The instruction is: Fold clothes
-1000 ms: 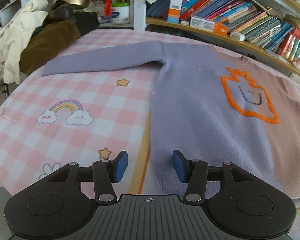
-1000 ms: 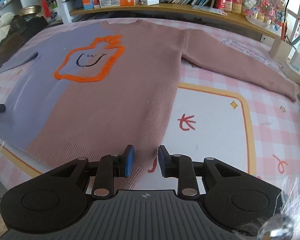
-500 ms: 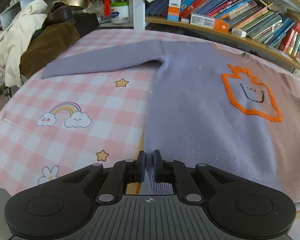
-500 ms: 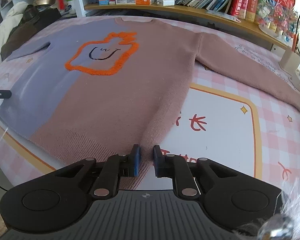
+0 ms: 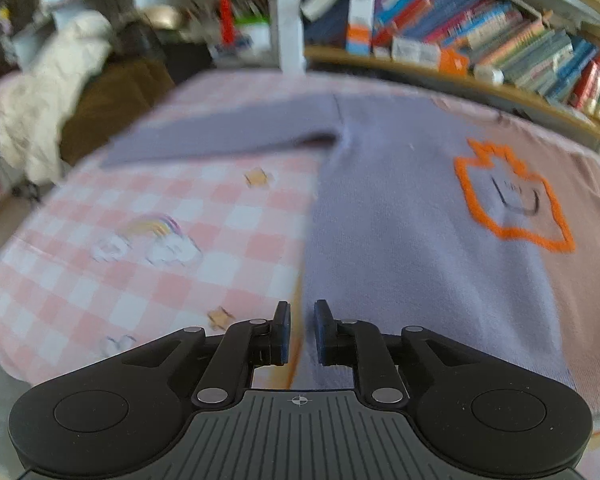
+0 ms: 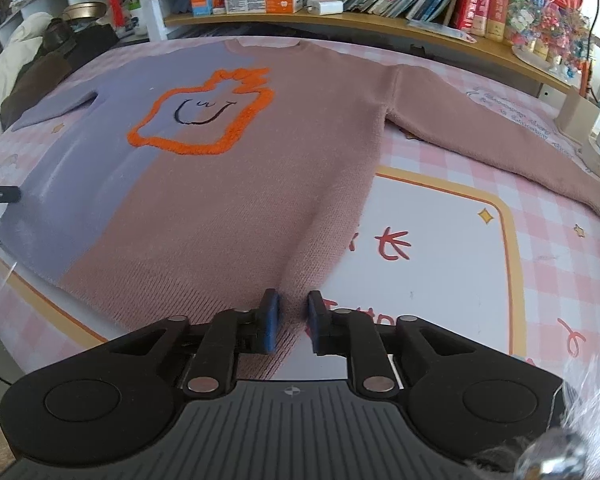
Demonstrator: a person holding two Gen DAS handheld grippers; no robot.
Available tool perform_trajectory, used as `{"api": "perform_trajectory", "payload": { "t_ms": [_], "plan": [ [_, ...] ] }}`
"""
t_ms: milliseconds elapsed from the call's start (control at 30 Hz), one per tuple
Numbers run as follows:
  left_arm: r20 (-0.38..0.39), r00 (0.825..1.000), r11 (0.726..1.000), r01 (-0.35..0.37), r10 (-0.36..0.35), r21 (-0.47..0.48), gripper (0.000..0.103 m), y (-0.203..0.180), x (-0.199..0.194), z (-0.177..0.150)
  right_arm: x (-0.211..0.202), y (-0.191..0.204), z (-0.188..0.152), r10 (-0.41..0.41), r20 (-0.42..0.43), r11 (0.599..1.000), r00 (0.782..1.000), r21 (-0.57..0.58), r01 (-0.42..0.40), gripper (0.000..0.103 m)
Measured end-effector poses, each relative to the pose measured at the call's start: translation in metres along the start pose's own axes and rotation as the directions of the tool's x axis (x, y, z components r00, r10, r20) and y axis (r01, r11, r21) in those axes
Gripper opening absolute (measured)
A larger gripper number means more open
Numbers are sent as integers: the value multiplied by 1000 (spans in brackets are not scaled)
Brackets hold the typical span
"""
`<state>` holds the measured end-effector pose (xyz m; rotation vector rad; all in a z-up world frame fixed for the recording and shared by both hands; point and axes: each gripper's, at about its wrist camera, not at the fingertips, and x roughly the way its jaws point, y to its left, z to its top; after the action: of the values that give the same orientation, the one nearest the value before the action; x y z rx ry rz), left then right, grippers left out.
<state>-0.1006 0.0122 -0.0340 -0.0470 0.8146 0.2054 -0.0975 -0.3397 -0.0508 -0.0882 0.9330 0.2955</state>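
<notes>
A pink checked bed cover [image 6: 452, 264] printed with stars and a rainbow lies under everything, and a long wooden bookshelf [image 6: 340, 20] packed with books runs along its far edge. The sweater [image 6: 228, 184] is spread flat and face up on the cover, its neck toward the bookshelf and its ribbed hem toward the cameras, so its body runs lengthwise away from the bookshelf while the two sleeves stretch out sideways, roughly parallel to the bookshelf. One half is lilac and the other dusty pink, and an orange outlined figure [image 6: 204, 116] with a small drawn smile sits on the chest across the colour join. Left of the sweater, a heap of cream and brown clothes [image 5: 52, 120] rests at the cover's edge. The right gripper [image 6: 291, 322] is at the pink hem corner, its jaws narrow and just reopened a little, with a raised ridge of knit between them; whether the pads press it is unclear. The left gripper [image 5: 301, 331] is at the lilac hem corner, jaws likewise narrow and just eased apart, the sweater's side edge in the gap, the view blurred.
</notes>
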Motion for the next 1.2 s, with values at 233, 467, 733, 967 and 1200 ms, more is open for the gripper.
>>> {"api": "perform_trajectory", "payload": {
  "t_ms": [233, 467, 733, 967, 1200],
  "plan": [
    [83, 996, 1000, 11, -13, 26, 49, -11, -26, 12, -13, 6, 3, -28, 82, 1000, 996, 1, 28, 52],
    [107, 992, 993, 62, -73, 105, 78, -26, -30, 15, -19, 16, 4, -63, 127, 998, 990, 19, 61, 70],
    [55, 975, 958, 198, -214, 208, 82, -25, -15, 13, -16, 38, 7, -150, 127, 984, 980, 120, 135, 74],
    [13, 950, 891, 288, -312, 350, 82, -6, -1, 23, -15, 87, 11, -239, 106, 960, 965, 176, 218, 83],
    [-3, 933, 859, 331, -359, 391, 83, 32, 17, 39, -9, 134, 10, -372, 104, 908, 922, 247, 339, 87]
  ]
}}
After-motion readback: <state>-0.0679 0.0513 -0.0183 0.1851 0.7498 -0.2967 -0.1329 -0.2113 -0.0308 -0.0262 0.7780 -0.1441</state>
